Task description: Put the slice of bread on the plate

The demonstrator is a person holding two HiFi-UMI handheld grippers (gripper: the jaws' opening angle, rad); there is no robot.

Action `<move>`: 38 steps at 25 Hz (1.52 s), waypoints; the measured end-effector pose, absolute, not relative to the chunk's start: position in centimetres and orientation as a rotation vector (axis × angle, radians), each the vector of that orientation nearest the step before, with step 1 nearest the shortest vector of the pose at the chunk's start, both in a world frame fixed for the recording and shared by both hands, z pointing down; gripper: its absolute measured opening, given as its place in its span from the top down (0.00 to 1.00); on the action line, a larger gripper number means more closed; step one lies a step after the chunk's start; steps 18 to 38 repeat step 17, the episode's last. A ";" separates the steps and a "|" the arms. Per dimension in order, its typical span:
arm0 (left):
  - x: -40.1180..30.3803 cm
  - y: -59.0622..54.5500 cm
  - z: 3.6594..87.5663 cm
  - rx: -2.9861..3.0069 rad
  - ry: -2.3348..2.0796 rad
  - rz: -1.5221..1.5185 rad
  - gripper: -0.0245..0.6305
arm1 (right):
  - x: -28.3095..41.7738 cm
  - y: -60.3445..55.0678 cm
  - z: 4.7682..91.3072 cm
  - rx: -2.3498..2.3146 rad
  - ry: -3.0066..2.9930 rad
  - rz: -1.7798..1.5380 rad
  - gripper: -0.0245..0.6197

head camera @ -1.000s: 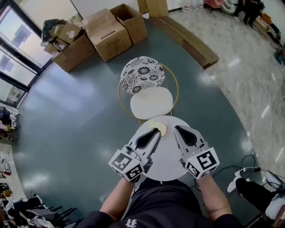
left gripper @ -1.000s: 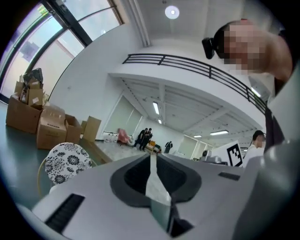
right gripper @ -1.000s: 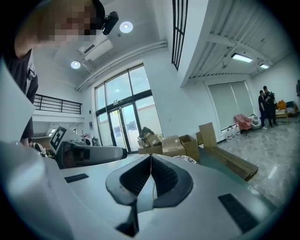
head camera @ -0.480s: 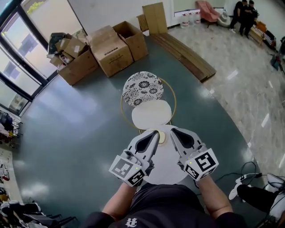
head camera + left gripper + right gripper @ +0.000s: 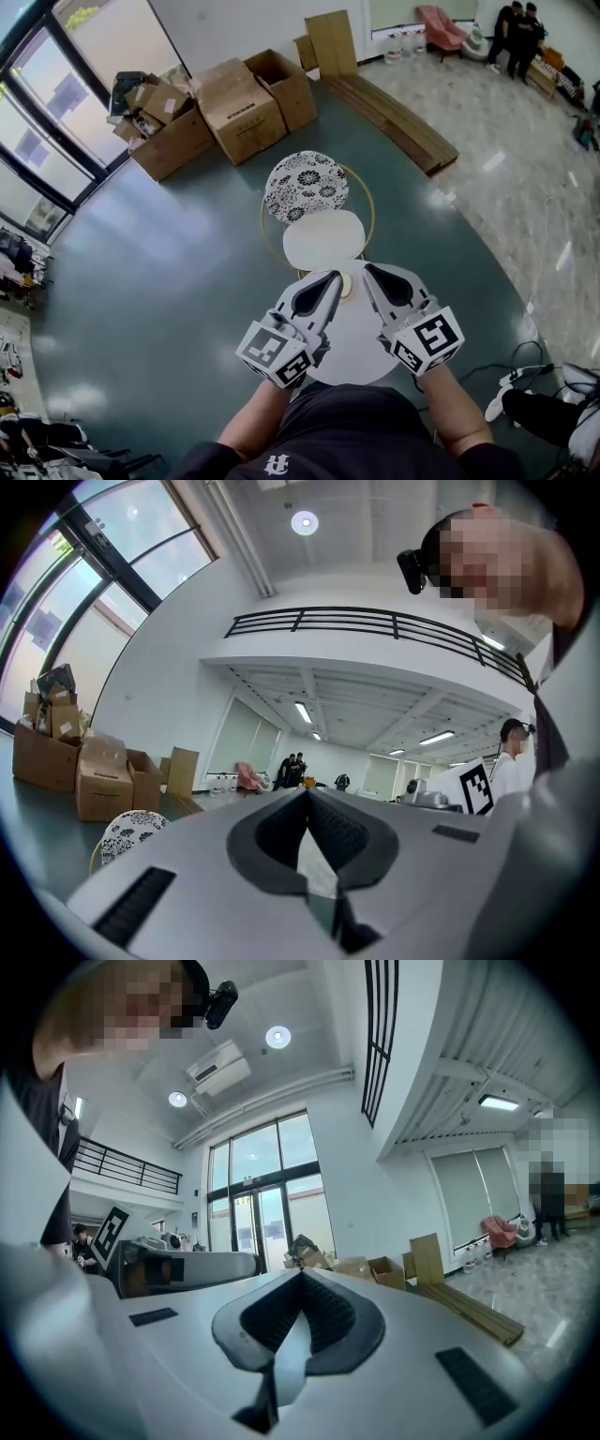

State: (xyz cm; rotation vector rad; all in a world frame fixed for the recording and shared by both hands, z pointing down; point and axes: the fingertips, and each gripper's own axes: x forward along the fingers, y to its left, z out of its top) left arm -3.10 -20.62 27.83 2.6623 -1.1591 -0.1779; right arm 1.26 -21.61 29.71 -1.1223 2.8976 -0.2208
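In the head view the slice of bread (image 5: 346, 284) is a pale yellow piece lying at the far edge of a round white surface (image 5: 349, 352). Only a small part of it shows, between my two grippers. My left gripper (image 5: 333, 277) hovers just left of it, jaws shut and empty. My right gripper (image 5: 368, 270) hovers just right of it, also shut on nothing. Both point level, away from me and above the surface. In the left gripper view the left gripper (image 5: 307, 792) has its fingers meeting at the tip. The right gripper (image 5: 302, 1275) shows the same in its own view.
Beyond the white surface stands a gold-framed chair with a cream seat (image 5: 323, 240) and a round black-and-white patterned back (image 5: 307, 186), also the patterned back (image 5: 129, 832). Cardboard boxes (image 5: 239, 98) are stacked further off on the dark green floor. Cables (image 5: 511, 384) lie at the right.
Both grippers have risen and stand higher over the white surface. Less of the bread shows between their tips than a second ago.
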 end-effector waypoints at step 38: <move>-3.3 -18.1 28.2 2.644 -1.201 -0.158 0.95 | 1.1 -19.1 29.9 -1.094 2.917 -0.204 0.95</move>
